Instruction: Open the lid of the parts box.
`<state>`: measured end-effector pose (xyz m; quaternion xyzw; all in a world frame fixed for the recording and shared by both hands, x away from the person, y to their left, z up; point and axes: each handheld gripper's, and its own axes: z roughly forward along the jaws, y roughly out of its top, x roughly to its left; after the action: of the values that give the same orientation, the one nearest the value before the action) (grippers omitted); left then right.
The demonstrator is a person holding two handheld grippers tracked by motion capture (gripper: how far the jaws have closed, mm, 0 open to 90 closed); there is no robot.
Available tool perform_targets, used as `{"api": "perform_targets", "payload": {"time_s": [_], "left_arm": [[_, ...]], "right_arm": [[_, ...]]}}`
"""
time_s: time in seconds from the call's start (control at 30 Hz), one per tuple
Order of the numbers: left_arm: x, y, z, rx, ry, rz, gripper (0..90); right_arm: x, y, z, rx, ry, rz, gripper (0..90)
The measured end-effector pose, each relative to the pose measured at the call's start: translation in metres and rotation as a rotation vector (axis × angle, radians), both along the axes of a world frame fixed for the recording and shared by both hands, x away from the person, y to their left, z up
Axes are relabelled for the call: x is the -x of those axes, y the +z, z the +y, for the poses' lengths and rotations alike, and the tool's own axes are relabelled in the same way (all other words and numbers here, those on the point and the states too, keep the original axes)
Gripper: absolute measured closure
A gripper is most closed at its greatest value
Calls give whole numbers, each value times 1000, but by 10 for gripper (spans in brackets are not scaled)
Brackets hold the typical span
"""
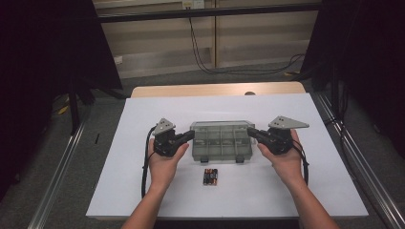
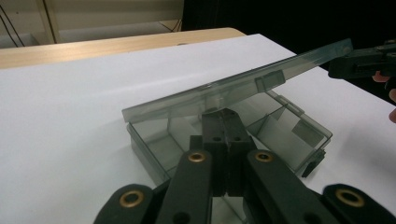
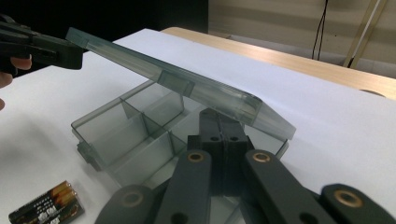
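Observation:
A smoky clear compartment box (image 1: pixel 222 143) lies mid-table on the white sheet, its hinged lid (image 2: pixel 233 88) raised at a slant over the empty dividers (image 3: pixel 135 130). My left gripper (image 1: pixel 192 135) is at the box's left end. In the left gripper view its jaws (image 2: pixel 225 114) are pressed together with nothing between them, tips tucked under the lid. My right gripper (image 1: pixel 249 131) mirrors it at the right end, jaws (image 3: pixel 218 114) shut, tips beneath the lid (image 3: pixel 163 74). A pack of batteries (image 1: pixel 210 176) lies just in front of the box.
The white sheet (image 1: pixel 143 191) covers most of a wooden table (image 1: pixel 215 89). Black curtains and metal rails flank both sides. Cables hang on the far wall. The battery pack (image 3: pixel 46 207) sits close to the box's front latches.

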<state>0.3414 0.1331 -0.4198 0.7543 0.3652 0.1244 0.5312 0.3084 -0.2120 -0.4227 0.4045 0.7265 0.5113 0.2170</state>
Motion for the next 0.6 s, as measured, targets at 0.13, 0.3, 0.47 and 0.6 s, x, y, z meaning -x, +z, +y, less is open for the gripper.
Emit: {"api": "perform_targets", "payload": {"time_s": [0.13,0.3,0.47,0.6], "left_arm": [[-3,4,-2,1,3,-8,900],[-7,9,-3,58,2,11,900],[-12,11,-1,57,16,-4,900],[-17,11,0,50,29,-11,900]], "right_arm": [[-3,4,0,-1,-4,-6,900],[-7,8,0,-11,-11,-10,900],[-13,13,1,-13,-15,-18,900],[-18,16,2,-20,-23,-18,900]]}}
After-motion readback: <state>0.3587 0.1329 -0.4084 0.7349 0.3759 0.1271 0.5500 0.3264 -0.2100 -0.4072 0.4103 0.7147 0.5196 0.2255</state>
